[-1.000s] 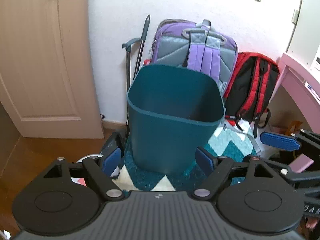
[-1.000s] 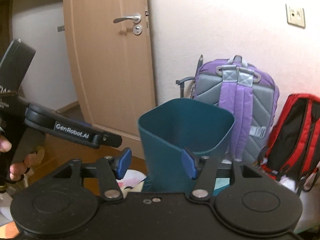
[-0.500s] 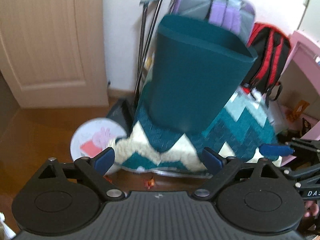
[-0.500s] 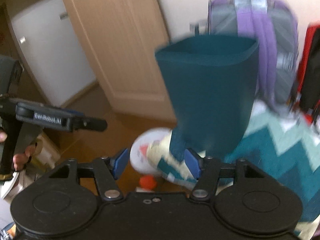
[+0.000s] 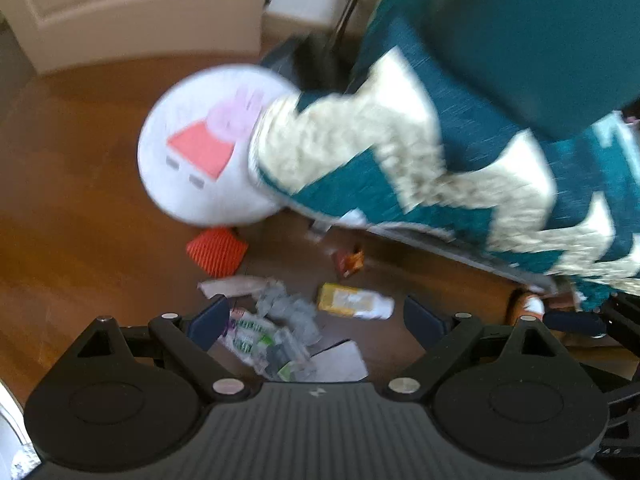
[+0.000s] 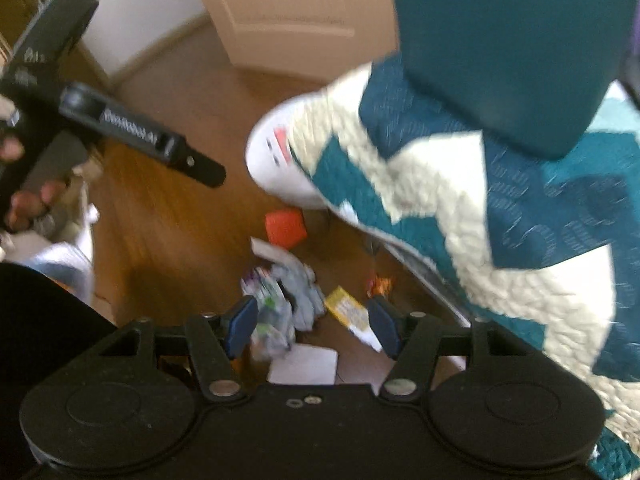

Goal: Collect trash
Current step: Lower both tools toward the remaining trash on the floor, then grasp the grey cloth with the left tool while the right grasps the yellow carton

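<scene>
My 2 tools, left tool (image 5: 316, 316) and right tool (image 6: 312, 330), hang wide apart and empty over the floor (image 5: 80, 220) litter: 1 yellow wrapper (image 5: 348, 300), 1 crumpled plastic wrapper (image 5: 268, 340), 1 orange piece (image 5: 216, 254); 1 teal bin (image 5: 540, 40) stands beyond.

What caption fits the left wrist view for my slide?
Open left gripper above crumpled wrappers and a yellow packet on the brown wooden floor, near the teal plastic bin.

Glossy wood floor (image 5: 80, 208), woolly woven rug (image 5: 400, 152), crinkled wrappers (image 5: 276, 332)
</scene>
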A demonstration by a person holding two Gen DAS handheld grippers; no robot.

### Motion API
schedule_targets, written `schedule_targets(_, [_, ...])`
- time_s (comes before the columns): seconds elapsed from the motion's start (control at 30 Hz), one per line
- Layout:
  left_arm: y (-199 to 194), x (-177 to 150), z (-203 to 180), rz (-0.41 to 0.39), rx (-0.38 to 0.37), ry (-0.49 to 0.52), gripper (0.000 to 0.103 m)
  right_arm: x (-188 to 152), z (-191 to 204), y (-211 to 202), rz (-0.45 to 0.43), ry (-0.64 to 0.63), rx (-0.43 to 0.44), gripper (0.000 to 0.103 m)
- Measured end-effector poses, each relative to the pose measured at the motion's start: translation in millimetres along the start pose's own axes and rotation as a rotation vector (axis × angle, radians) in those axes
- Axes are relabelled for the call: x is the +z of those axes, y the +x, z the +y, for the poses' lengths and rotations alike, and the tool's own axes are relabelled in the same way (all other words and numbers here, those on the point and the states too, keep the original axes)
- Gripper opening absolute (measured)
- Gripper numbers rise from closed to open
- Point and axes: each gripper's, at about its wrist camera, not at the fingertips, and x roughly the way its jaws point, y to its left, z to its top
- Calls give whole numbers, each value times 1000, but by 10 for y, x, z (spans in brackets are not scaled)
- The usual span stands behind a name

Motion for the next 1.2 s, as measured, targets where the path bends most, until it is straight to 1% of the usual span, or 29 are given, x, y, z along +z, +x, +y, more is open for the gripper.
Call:
schedule_targets(0.07, [285,14,140,46,9,-25,94,-26,-36,281,45,-15,-1,62])
schedule_targets(0.13, [557,16,248,90,13,-47,94,-52,-57,525,71,-42,1,62])
schedule_targets(0.37, [1522,-3,542,243,31,-96,94,-135,-78,1413,191,-172,-10,62])
schedule_targets(0.6, [2385,-69,674,344,44,-115,94,-271,-208,2216,300,-268,-19,62])
schedule_targets(0.67, [2610,-92,703,370,45,-125,94,-320,-233,2407,317,-305,-23,62])
schedule_targets(0.87, [3134,-169,806,428,36,-192,94,-428,-248,3019,355,-432,-45,62])
schedule_targets(0.93, [3255,-190,812,441,15,-211,94,-457,-255,3144,362,-462,-41,62])
schedule_targets(1.13, [3517,-249,708,469,21,-191,94,-533,-297,3440,379,-494,-34,62])
schedule_targets(1.17, [3548,-249,689,468,21,-192,93,-532,-296,3478,379,-498,-37,62])
schedule_targets(1.2, [3574,-248,673,467,23,-193,87,-537,-297,3517,379,-501,-37,62])
